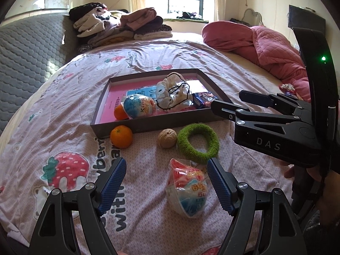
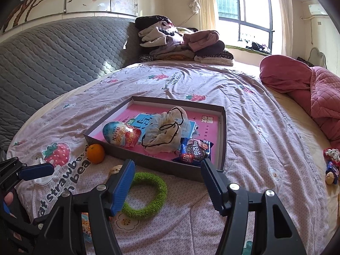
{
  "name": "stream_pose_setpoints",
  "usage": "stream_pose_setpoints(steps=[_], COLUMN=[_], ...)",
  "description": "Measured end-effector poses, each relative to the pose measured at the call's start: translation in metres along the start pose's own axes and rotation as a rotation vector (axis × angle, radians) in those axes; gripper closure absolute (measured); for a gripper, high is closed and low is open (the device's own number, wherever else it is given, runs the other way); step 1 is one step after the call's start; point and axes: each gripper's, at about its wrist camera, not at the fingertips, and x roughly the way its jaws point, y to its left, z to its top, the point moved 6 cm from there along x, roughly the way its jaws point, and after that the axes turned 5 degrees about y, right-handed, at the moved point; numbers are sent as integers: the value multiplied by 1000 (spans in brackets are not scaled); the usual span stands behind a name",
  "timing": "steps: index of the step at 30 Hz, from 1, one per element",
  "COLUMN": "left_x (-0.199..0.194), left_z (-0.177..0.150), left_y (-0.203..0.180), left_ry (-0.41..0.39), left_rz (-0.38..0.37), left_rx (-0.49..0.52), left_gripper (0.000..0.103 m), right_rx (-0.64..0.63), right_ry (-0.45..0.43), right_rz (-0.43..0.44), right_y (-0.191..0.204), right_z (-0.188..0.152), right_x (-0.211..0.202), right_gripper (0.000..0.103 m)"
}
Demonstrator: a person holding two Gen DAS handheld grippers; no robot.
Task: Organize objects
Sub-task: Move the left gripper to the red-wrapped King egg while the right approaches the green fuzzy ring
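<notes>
Left wrist view: bedspread (image 1: 148, 48) lies bare beyond the shallow box (image 1: 153, 125). Left gripper (image 1: 165, 180), jaws wide, straddles the wrapped toy egg (image 1: 187, 189), untouched. Right gripper (image 2: 167, 182), jaws wide, empty, nears the box's front rim beside the green ring (image 2: 146, 193).

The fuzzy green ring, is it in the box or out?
Out. The fuzzy green ring lies on the pink bedsheet, in front of the shallow grey cardboard box's front wall, beside a walnut.

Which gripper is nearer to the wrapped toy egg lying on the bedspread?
Left. The left gripper has its open jaws on either side of the toy egg; the right gripper hovers open farther off, by the box.
</notes>
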Motion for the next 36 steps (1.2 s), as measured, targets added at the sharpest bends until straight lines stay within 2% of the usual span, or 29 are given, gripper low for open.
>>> stream_pose_setpoints(steps=[25,36], left_x=[0,13], left_z=[-20,-25], left_y=[-10,-17], left_ry=[37,66], left_rz=[3,-3], left_rx=[18,29], left_gripper=[24,24], right_rx=[20,10], right_ry=[51,105], right_rz=[-13,-35], right_y=[-3,-5], right_z=[-18,-26], right_x=[8,23], right_gripper=[39,39])
